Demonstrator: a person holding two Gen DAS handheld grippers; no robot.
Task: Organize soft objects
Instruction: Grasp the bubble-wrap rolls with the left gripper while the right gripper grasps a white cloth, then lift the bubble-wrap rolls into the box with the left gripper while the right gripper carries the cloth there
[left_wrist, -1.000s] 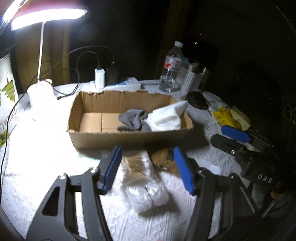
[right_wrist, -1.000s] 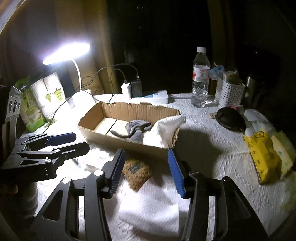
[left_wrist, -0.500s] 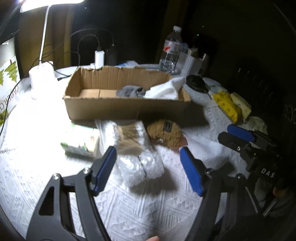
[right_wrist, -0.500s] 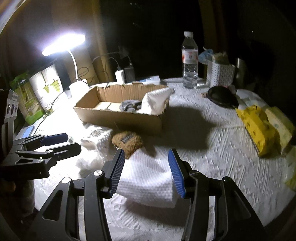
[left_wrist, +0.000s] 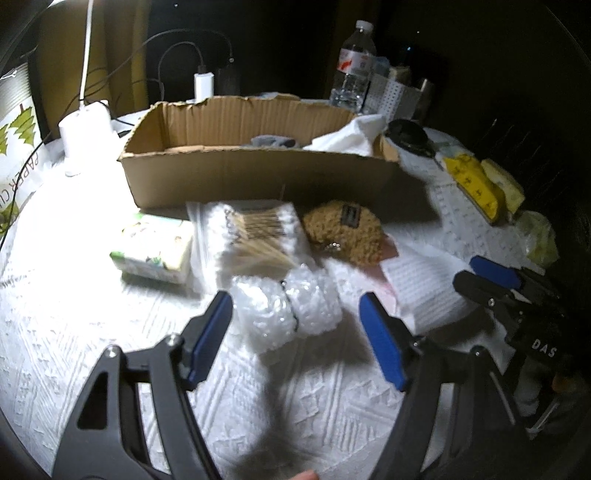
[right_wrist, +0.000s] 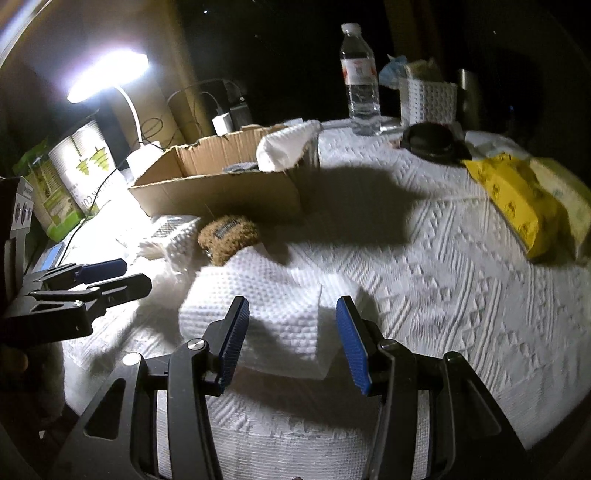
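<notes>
My left gripper (left_wrist: 295, 315) is open, its blue pads on either side of a roll of bubble wrap (left_wrist: 288, 306) without pressing it. Behind the roll lie a bag of cotton swabs (left_wrist: 251, 232), a tissue pack (left_wrist: 155, 247) and a brown fuzzy pouch (left_wrist: 343, 229). The right gripper (right_wrist: 291, 317) is open low over the near edge of a folded white paper towel (right_wrist: 258, 295). The cardboard box (left_wrist: 258, 177) holds a grey sock (left_wrist: 273, 140) and a white cloth (left_wrist: 347, 136). The right wrist view shows the box (right_wrist: 221, 188) and pouch (right_wrist: 229, 236) too.
A lit desk lamp (right_wrist: 107, 74) and charger cables stand behind the box. A water bottle (right_wrist: 362, 81), a white basket (right_wrist: 428, 99) and a black round object (right_wrist: 428, 140) sit at the back right. Yellow packets (right_wrist: 517, 192) lie at the right edge.
Both grippers have come down toward the table. The left jaws have widened and now straddle the bubble wrap. The right gripper has closed in on the folded towel.
</notes>
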